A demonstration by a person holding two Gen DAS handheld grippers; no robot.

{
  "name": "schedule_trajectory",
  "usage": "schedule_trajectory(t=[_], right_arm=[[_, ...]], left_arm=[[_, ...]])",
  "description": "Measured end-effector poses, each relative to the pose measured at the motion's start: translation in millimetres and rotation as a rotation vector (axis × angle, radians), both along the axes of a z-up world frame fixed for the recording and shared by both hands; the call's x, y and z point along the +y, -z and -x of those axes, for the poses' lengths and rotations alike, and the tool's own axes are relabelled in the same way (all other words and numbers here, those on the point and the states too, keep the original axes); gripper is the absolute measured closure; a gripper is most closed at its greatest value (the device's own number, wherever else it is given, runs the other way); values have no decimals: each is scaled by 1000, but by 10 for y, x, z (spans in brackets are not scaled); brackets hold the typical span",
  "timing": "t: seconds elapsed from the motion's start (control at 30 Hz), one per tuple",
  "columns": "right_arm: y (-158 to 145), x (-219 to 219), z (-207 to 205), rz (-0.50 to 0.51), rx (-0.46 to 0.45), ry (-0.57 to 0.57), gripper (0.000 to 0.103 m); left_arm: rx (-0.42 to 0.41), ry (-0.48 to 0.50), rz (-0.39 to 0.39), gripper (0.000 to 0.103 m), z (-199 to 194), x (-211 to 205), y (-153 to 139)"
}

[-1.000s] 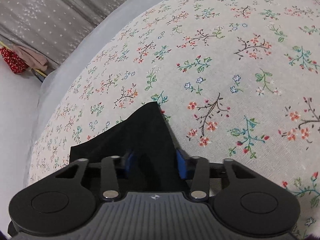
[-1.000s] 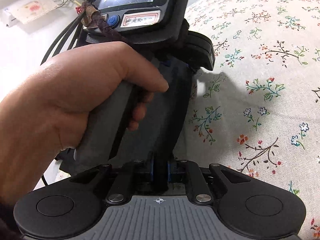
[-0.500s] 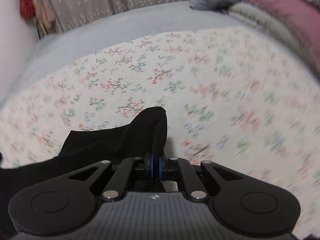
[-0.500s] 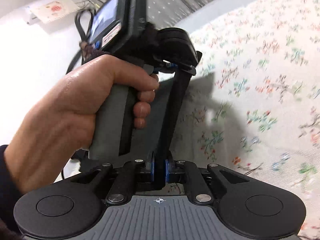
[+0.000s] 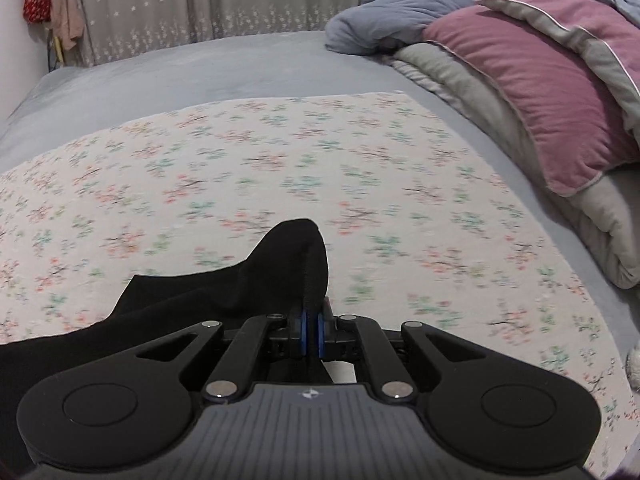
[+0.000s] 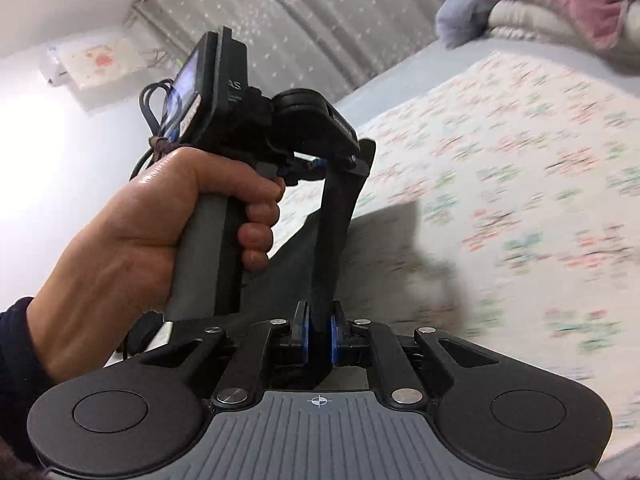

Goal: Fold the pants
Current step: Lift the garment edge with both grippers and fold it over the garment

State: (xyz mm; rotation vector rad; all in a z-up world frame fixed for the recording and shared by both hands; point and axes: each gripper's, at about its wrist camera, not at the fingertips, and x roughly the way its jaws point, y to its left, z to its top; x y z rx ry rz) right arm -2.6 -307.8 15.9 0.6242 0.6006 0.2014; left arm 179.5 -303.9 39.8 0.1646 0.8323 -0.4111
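The black pants (image 5: 248, 284) hang lifted above the floral cloth (image 5: 280, 168) on the bed. My left gripper (image 5: 313, 330) is shut on a fold of the black fabric, which rises in a peak just beyond the blue pads. In the right wrist view my right gripper (image 6: 319, 334) is shut on another edge of the pants (image 6: 332, 216). A taut band of fabric runs from it up to the left gripper (image 6: 316, 166), held by a person's hand (image 6: 160, 216). The rest of the pants is hidden below both grippers.
A pink pillow (image 5: 532, 80), grey bedding (image 5: 480, 92) and a blue blanket (image 5: 400, 16) are piled at the right of the bed. A starred grey curtain (image 5: 200, 0) hangs behind. The grey sheet (image 5: 160, 76) borders the floral cloth (image 6: 520, 168).
My left gripper closed from open onto the black fabric, then rose and levelled out. Both grippers lifted the pants off the cloth, and the pillows have come into view.
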Motion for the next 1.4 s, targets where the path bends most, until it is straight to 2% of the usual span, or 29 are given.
schedule_trajectory(t=[0.23, 0.37, 0.53, 0.67, 0.73, 0.97, 1.1, 1.3, 1.4], right_arm=[[94, -312, 205, 17, 0, 95, 94], [95, -307, 231, 36, 6, 87, 94], [105, -211, 233, 120, 7, 61, 94], [40, -178, 248, 154, -24, 52, 94], [-9, -105, 256, 190, -61, 40, 94], [-155, 249, 218, 247, -182, -46, 94], [-243, 594, 137, 278, -239, -111, 94], [-270, 1350, -74, 325, -288, -257, 93], [-282, 1437, -22, 342, -297, -331, 93]], left_arm=[[8, 15, 4, 81, 83, -474, 144], [48, -2, 22, 81, 3, -460, 272], [69, -25, 15, 80, -129, -429, 317], [54, 5, 18, 81, -105, -401, 237], [51, 30, 45, 81, -103, -343, 146], [63, 66, 197, 81, -170, 366, -166], [68, 26, 286, 81, -231, 956, -260], [63, -46, 390, 81, -280, 1801, -317], [57, -73, 431, 81, -274, 2210, -310]])
